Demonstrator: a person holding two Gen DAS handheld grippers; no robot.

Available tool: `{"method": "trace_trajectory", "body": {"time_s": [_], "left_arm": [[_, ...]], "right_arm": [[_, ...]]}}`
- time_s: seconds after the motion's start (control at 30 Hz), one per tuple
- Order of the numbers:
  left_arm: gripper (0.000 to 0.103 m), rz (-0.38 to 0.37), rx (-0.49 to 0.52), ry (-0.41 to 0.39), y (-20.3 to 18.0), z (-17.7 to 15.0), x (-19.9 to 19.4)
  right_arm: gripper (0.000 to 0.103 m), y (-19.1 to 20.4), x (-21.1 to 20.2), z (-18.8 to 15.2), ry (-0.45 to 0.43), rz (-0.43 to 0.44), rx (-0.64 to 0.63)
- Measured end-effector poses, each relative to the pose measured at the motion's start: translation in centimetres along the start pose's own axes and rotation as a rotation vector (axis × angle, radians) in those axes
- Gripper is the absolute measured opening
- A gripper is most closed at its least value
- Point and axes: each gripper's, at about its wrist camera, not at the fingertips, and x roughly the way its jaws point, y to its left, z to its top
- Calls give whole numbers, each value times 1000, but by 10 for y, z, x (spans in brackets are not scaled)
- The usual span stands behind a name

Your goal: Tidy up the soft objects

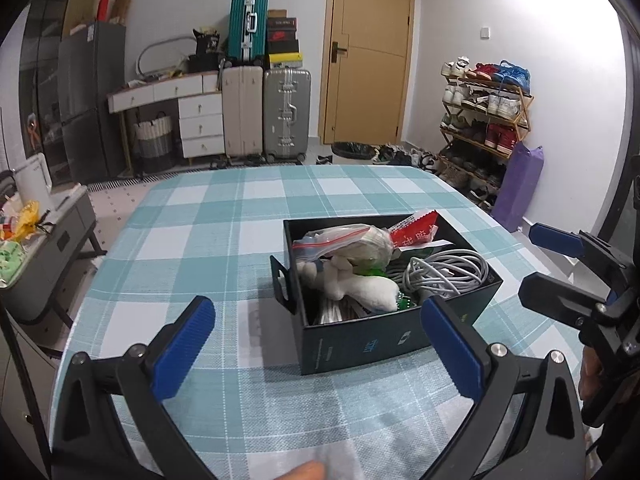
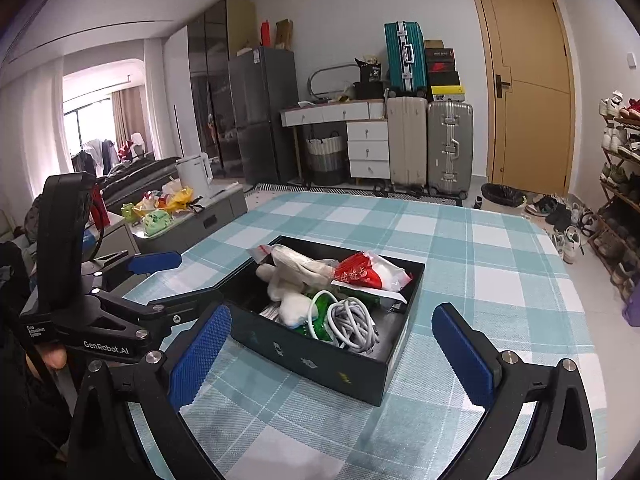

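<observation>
Soft objects fill a black open-topped box (image 1: 384,340) standing on the teal and white checked tablecloth (image 1: 208,240), a little right of the table's middle in the left wrist view. The box is rectangular and sits skewed to the table's checks, one corner turned toward the near edge; its long axis runs from the near left to the far right in the right wrist view. A white plush toy (image 1: 360,284) lies near the box's near left wall, stretched roughly along that wall with its rounded end toward the near side. Behind it rests a clear zip bag (image 1: 344,240) with a red seal strip, and at the far corner a red and white packet (image 1: 416,232) pokes up above the rim. A coiled grey cable (image 1: 448,270) fills the right side, with green wrappers (image 2: 320,326) beside it. The left gripper (image 1: 320,344) hovers at the near side of the box, its blue pads spread wide with nothing between them. The right gripper (image 2: 332,356) is likewise released and empty, its jaws gaping on either side of the box's near wall without touching it.
</observation>
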Motion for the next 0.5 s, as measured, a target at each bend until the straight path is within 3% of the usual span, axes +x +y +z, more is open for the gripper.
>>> {"method": "trace_trajectory", "body": {"time_s": [0.5], "left_arm": [[103,15,15,-48,-7,-18,8]], "right_arm": [[102,2,4,-21,-49,-10,-23]]}}
